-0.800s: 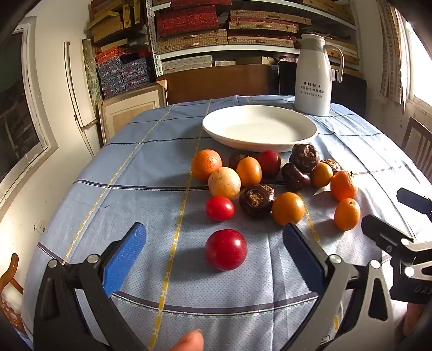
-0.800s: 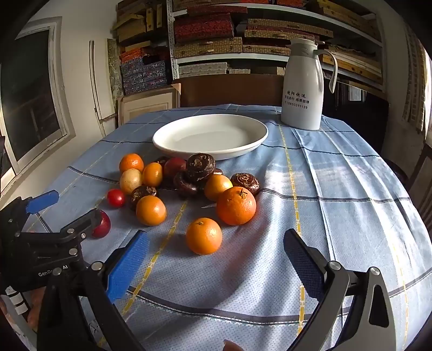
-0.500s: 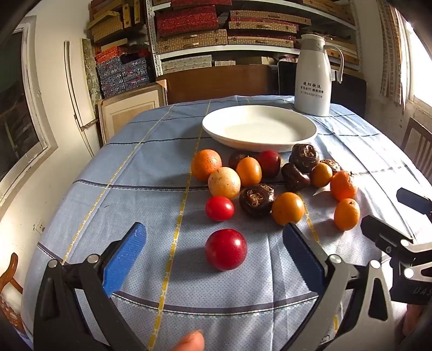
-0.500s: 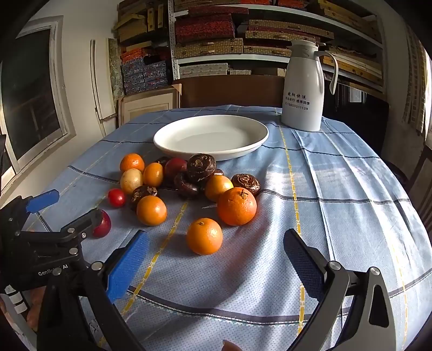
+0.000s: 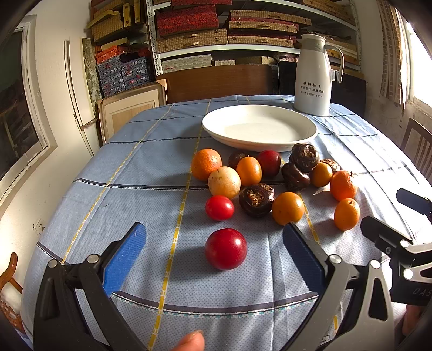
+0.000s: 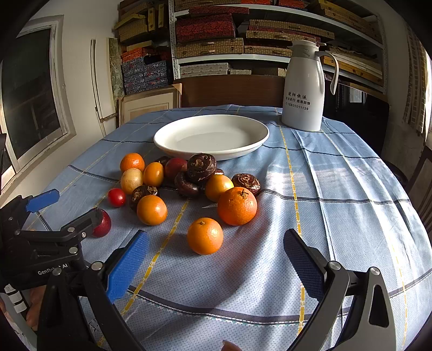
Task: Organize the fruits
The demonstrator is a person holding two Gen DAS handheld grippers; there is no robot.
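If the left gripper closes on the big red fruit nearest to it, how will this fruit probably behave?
The big red fruit looks round and glossy, so it may slip between the flat pads or roll away on the tablecloth if pushed off-centre. It lies alone, apart from the pile, so nothing would stop it. The left gripper stands open, jaws wide on either side.

A tall white plastic thermos jug (image 6: 305,89) with a curved handle and dark printed lettering stands upright at the far right of the surface, on a light-blue checked tablecloth (image 6: 337,189) with yellow and dark stripes. Behind it, a brown wooden chair back (image 5: 216,82) meets the far edge. Metal wall shelves (image 6: 243,58) carry stacked woven, red and blue patterned boxes (image 5: 186,20). A framed window (image 6: 32,97) fills the left wall.
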